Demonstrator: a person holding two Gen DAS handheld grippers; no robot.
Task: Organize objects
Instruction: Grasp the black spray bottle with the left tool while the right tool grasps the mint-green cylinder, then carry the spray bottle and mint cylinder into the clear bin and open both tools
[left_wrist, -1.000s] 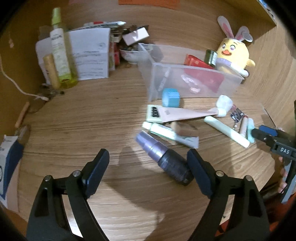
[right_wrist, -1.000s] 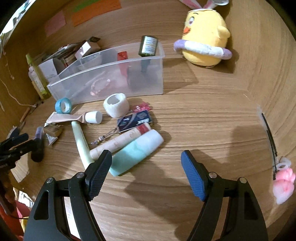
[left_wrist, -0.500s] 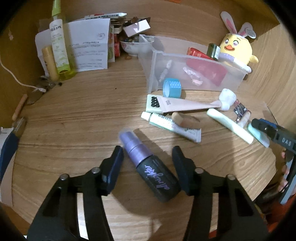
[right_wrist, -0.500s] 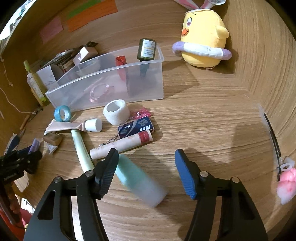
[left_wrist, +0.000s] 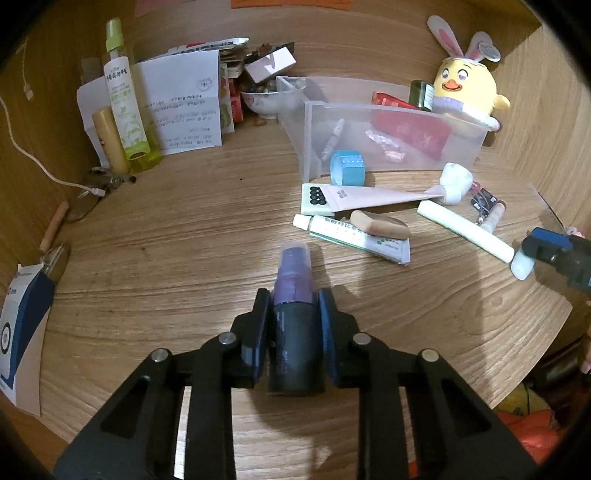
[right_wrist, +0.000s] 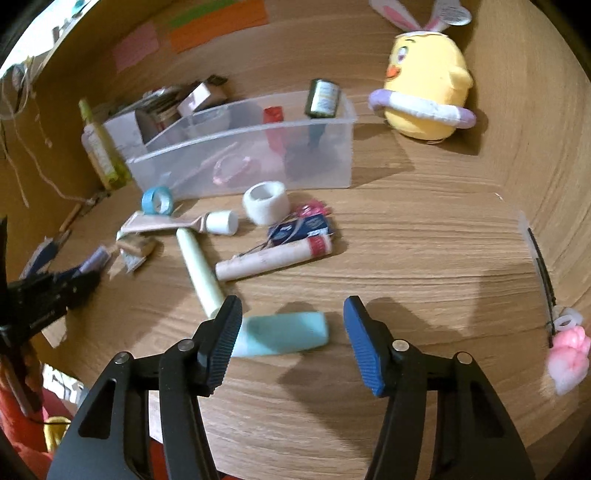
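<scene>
Pick-up step: left claw (left_wrist: 294, 325) clenched on the purple spray bottle (left_wrist: 293, 317) above the desk (left_wrist: 184, 229); right claw (right_wrist: 291, 339) released, straddling the teal tube (right_wrist: 284, 334); next, probably closing, then the clear bin (right_wrist: 258, 147).

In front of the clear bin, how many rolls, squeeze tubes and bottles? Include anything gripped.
Rolls: 2 (blue roll, white roll)
Squeeze tubes: 2 (pink tube, white-green tube)
Bottles: 2 (purple spray bottle in left gripper, teal bottle)
Total: 6
</scene>
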